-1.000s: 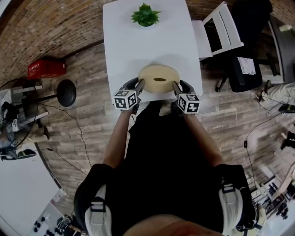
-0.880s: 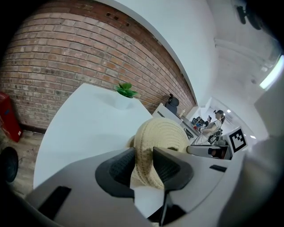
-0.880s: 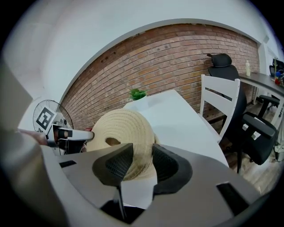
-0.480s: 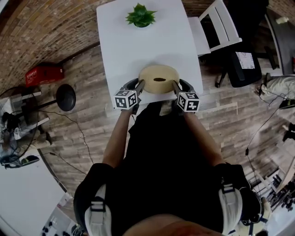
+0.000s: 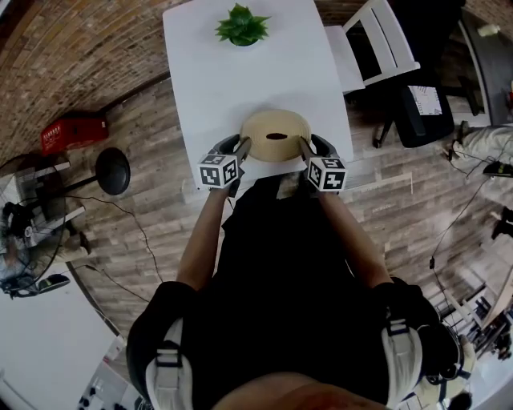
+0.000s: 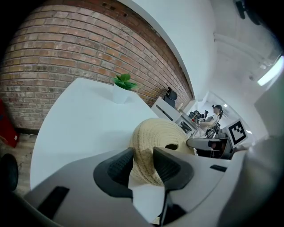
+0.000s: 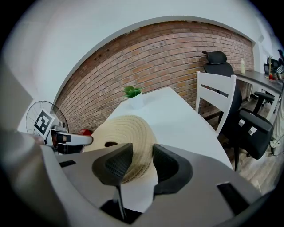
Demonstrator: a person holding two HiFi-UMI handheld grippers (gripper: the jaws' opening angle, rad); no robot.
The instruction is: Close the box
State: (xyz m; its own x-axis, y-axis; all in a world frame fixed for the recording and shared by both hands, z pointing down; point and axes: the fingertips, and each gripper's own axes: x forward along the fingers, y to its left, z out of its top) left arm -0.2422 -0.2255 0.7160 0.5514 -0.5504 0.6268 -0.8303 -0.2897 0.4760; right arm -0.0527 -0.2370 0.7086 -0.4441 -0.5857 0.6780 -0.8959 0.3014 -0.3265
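1. Jaws on the left gripper (image 6: 143,153) have just eased a little wider, yet the rim of the woven box (image 5: 276,124) stays between them, both pads touching it. The box has not shifted in the last second.
2. The left gripper holds the rim at 9 o'clock; the right gripper (image 7: 142,148) clamps it at 3 o'clock.
3. The box rests at the 6 o'clock edge of the white table (image 5: 216,80), with a potted plant (image 5: 239,24) at 12 o'clock.
4. The lid looks seated, so I judge the closing nearly done and the release starting.
5. The contents are hidden; only a dark hole (image 5: 275,135) shows on top.
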